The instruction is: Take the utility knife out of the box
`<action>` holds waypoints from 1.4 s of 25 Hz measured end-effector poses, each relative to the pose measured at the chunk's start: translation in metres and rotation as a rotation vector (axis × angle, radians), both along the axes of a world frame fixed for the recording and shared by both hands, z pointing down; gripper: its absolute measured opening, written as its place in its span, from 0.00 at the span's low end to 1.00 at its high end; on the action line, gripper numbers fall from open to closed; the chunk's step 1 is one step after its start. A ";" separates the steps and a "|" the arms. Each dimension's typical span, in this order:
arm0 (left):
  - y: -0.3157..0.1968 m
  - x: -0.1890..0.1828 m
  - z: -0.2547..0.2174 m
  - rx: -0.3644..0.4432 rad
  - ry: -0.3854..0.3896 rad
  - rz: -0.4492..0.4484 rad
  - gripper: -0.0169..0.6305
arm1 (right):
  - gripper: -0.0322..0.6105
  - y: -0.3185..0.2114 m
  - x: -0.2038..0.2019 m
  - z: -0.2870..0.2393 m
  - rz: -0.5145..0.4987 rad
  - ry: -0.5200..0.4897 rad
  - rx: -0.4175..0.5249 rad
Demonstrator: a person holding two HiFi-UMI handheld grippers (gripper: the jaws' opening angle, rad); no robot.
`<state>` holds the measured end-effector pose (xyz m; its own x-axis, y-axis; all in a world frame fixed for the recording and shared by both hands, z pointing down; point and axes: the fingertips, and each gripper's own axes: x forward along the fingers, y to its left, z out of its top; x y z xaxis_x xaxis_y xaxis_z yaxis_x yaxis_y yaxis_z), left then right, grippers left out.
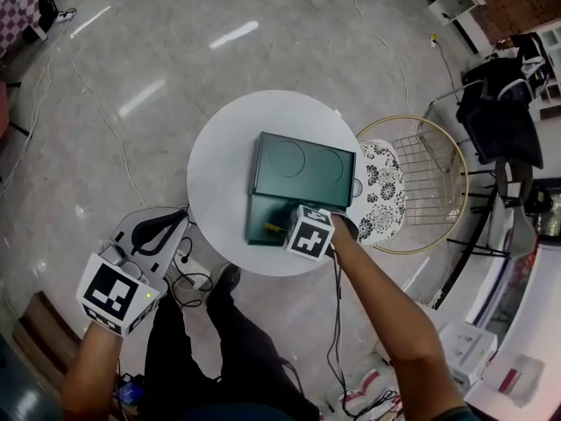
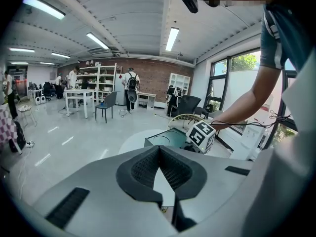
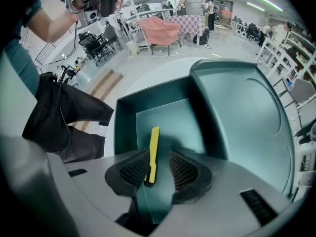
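Note:
A dark green box lies open on the round white table, its lid folded back flat. Inside the tray lies the yellow utility knife, also seen as a small yellow sliver in the head view. My right gripper reaches into the tray, open, with the knife's near end between its fingers, close against the left pad and clear of the right one. My left gripper is shut on nothing and hangs off the table's near left, pointing toward the box.
A gold wire chair with a floral cushion stands against the table's right side. Cables trail on the floor by my legs. White cartons sit at the lower right. A black office chair stands farther right.

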<state>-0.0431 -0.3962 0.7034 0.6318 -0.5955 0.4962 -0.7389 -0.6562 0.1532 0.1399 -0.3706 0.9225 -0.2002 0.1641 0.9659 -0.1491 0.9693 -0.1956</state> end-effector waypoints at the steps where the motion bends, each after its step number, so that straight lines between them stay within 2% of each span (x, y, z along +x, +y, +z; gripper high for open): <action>1: 0.000 -0.001 0.001 0.000 0.002 0.000 0.05 | 0.27 0.002 -0.002 0.000 0.005 -0.009 -0.007; 4: -0.001 -0.003 0.003 0.000 0.006 -0.004 0.05 | 0.27 0.008 -0.009 0.000 0.000 -0.027 -0.030; 9: -0.001 -0.006 0.002 -0.001 0.006 -0.010 0.05 | 0.23 0.007 -0.008 0.007 -0.039 0.016 0.008; 13: 0.000 -0.006 0.000 0.002 0.006 -0.013 0.05 | 0.17 0.004 -0.006 0.009 -0.020 0.017 0.032; 17: -0.001 -0.007 -0.010 0.015 0.002 -0.009 0.05 | 0.16 0.001 -0.006 0.001 0.004 0.006 0.059; 29: -0.002 -0.011 -0.085 0.101 -0.014 0.024 0.05 | 0.16 0.001 -0.010 -0.066 0.101 -0.042 0.164; 35: -0.007 -0.023 -0.135 0.167 -0.020 0.052 0.05 | 0.16 -0.009 -0.020 -0.117 0.195 -0.090 0.254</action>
